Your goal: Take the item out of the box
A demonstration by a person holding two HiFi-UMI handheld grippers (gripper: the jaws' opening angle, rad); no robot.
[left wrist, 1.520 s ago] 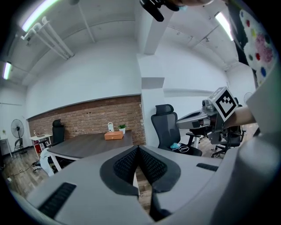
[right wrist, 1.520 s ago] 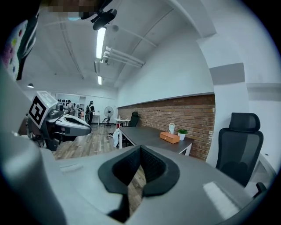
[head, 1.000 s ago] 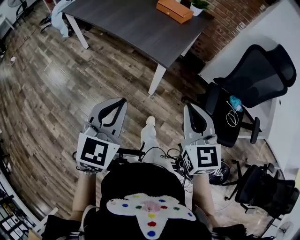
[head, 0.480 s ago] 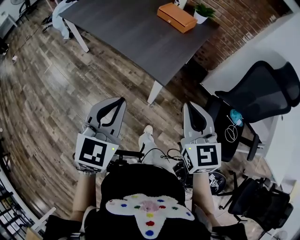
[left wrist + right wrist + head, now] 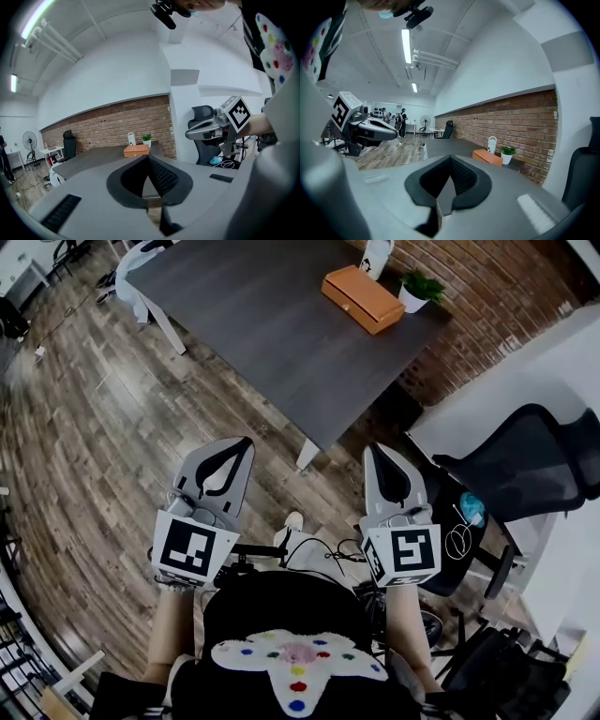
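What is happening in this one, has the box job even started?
Not yet. A person stands on the wooden floor, short of the dark table, with a gripper in each hand. The left gripper and right gripper are both shut and empty, aimed toward the table. The orange box sits closed at the table's far end, beside a small potted plant, apparently out of reach.

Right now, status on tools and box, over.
Left tool shut, empty; right tool shut, empty. Orange box closed on table, well ahead. Nothing seen blocking.
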